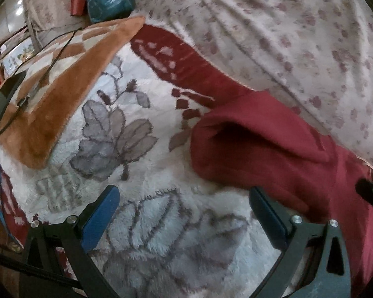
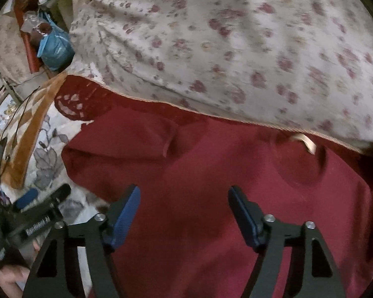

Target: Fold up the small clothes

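Right wrist view: right gripper (image 2: 184, 213) jaws apart, empty, over red garment (image 2: 211, 178) mid-frame; left gripper (image 1: 184, 213) likewise; prob. best pinching sleeve edge low, w/o blanket (image 1: 161, 198) pile.

- A plush white blanket (image 1: 161, 178) with grey leaf patterns and dark red patches covered the bed.
- A cream sheet (image 1: 286, 37) with small pink flowers lay bunched behind it.
- An orange-brown fleece (image 1: 69, 79) sat at the left.
- A blue plastic bag (image 2: 56, 49) rested beyond, beside pale glossy floor (image 1: 15, 7).
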### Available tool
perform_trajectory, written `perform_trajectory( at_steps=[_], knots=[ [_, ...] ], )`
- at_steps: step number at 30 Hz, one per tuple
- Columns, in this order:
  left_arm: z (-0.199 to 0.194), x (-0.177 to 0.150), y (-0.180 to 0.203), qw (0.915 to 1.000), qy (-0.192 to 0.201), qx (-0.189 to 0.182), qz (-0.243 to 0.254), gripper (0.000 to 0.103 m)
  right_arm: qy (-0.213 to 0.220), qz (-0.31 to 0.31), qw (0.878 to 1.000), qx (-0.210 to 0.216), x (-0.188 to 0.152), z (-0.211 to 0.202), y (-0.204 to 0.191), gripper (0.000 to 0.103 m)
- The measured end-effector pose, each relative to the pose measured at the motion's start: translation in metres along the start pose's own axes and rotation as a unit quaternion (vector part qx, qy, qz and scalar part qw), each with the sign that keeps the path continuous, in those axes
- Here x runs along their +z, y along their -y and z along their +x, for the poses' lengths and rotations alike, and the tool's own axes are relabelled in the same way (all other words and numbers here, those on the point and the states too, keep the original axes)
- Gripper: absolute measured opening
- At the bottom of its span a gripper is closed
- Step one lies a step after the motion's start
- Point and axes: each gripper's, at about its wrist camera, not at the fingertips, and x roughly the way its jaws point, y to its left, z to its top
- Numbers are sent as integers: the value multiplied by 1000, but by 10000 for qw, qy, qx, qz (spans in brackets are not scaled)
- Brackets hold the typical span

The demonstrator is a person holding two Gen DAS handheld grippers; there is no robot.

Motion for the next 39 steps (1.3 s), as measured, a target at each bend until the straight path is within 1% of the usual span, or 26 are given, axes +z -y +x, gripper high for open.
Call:
perform_trajectory(
  at_steps=[1, 3, 7, 11, 12, 14, 15, 16, 18, 20, 21, 26, 30, 32, 35, 39],
  knots=[
    [3, 1, 0, 10000, -25, 26, -3, 103, -30, -1, 10000, 29, 7, 8, -2, 67],
    [7, 3, 2, 9999, -78, 66, 11, 103, -106, 40, 9999, 87, 19, 26, -4, 64],
    [16, 5, 1, 9997, -204, 117, 14, 103, -287, 261, 9990, 236, 38, 61, -1, 64],
    [20, 7, 0, 9996, -244, 127, -28, 103, -516, 409, 9969, 423, 46, 89, -1, 64],
    [20, 7, 1, 9996, -248, 129, -23, 103, -502, 382, 9970, 449, 47, 91, -2, 63],
    [21, 8, 1, 9996, -241, 141, -7, 103, -410, 215, 9983, 359, 49, 93, -8, 43],
    [21, 8, 2, 9996, -235, 149, 2, 103, -355, 124, 9988, 315, 51, 93, -10, 8],
    [21, 8, 2, 9996, -231, 155, 9, 103, -343, 102, 9986, 383, 53, 91, -12, 4],
    [21, 9, 1, 9996, -221, 151, 6, 103, -154, 47, 9992, 378, 55, 79, -15, 3],
    [20, 9, 0, 9997, -204, 143, -29, 103, 8, 6, 9987, 515, 55, 60, -14, 3],
    [18, 10, -1, 9997, -185, 139, -48, 103, 125, -20, 9982, 582, 55, 45, -12, 3],
    [11, 7, 2, 9999, -130, 86, 45, 103, 620, 86, 9966, 541, 55, -23, 14, 3],
    [4, 4, 6, 9999, -64, 20, 153, 103, 953, 207, 9948, 281, 48, -75, 43, 3],
    [2, 2, 9, 9998, -53, -16, 183, 103, 1072, 259, 9939, 76, 38, -98, 61, 3],
    [1, -2, 13, 9996, -88, -50, 270, 103, 1040, 370, 9937, -196, 25, -116, 86, 3],
    [-2, -7, 21, 9990, -78, -116, 423, 103, 970, 667, 9915, -557, 5, -129, 124, 3]
  ],
)
